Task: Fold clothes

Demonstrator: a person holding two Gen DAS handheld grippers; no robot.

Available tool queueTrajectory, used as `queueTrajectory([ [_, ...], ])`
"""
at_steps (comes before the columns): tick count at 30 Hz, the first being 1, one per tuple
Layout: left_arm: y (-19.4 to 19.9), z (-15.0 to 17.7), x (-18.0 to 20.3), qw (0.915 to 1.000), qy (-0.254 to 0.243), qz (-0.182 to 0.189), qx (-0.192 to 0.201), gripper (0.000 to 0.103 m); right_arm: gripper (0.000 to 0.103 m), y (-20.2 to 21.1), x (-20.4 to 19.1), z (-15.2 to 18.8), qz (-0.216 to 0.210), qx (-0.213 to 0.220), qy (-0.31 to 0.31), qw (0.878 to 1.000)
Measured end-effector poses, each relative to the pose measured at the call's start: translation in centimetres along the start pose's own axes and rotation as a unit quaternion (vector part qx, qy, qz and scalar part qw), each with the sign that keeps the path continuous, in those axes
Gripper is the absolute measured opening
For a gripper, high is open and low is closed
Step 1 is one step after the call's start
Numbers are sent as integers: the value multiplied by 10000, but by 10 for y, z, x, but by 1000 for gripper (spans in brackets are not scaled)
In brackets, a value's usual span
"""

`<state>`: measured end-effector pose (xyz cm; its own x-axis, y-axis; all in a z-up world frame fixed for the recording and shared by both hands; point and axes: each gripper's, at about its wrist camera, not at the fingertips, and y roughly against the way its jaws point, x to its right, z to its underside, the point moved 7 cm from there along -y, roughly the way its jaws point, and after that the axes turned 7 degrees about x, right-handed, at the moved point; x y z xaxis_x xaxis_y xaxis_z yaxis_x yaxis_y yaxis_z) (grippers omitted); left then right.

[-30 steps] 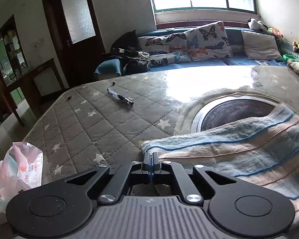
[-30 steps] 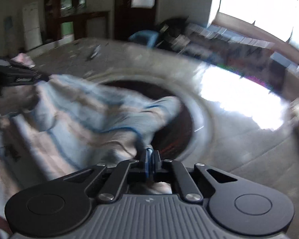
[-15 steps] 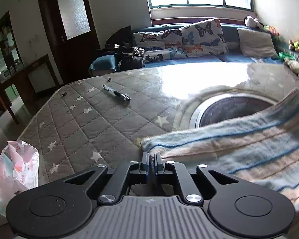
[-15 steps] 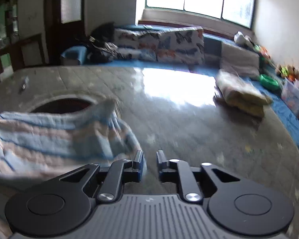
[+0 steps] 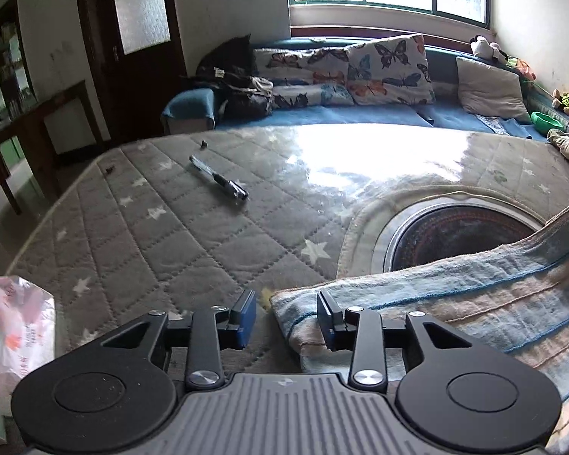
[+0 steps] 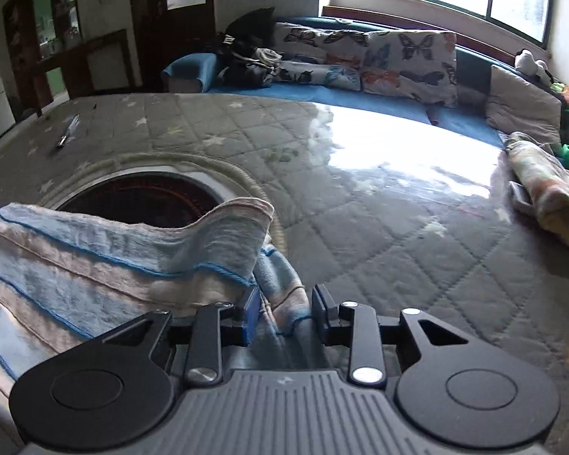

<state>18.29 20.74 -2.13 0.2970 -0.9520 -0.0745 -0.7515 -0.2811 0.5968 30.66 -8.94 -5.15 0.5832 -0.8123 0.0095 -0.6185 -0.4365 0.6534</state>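
**Op A:** Starting at my far left, there's a plastic bag (image 5: 15, 326) at the edge of the quilted worktop (image 5: 140, 235), then a pen (image 5: 218, 182) lying well clear of us. My left tongs (image 5: 286, 318) are apart, holding nothing; the corner of the striped towel (image 5: 455, 303) lies between the blue pads, not pinched.

**Op B:** Same on my side. The right tongs (image 6: 286, 313) are apart too, with a fold of the towel (image 6: 113, 265) bunched between the jaws. The towel lies on the worktop, folded over, its far edge draped across the round dark opening (image 6: 144, 197).

**Op A:** That opening worries me. If I drag the cloth forward, I think the far edge could sag in and pull the fold crooked.

**Op B:** Agreed. And my corner is humped up, not flat. If I close here, I'd likely catch two layers and undo the fold when lifting.

**Op A:** My corner sits off-centre, nearer the right pad. A close could miss it.

**Op B:** Farther right there's another bundle of cloth (image 6: 546, 193) near the worktop's edge; a wide swing might knock it.
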Motion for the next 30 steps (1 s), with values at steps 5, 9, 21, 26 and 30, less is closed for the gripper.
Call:
queueTrajectory([
  [5, -2, 3, -1, 10000, -22, 90, 10, 38, 6, 20, 9, -9, 722, 505, 51, 9961],
  [9, -3, 4, -3, 10000, 15, 91, -30, 38, 10, 30, 31, -6, 1165, 526, -276, 9914],
  [21, -21, -4, 8, 9991, 108, 369, -180, 38, 29, 7, 62, -1, 621, 151, -1007, 9929],
  [26, -33, -2, 12, 9990, 17, 352, -262, 38, 29, -1, 61, 3, 581, 95, -878, 9944],
  [30, -37, -4, 10, 9991, 105, 315, -283, 40, 33, -2, 63, 2, 620, 130, -850, 9944],
])
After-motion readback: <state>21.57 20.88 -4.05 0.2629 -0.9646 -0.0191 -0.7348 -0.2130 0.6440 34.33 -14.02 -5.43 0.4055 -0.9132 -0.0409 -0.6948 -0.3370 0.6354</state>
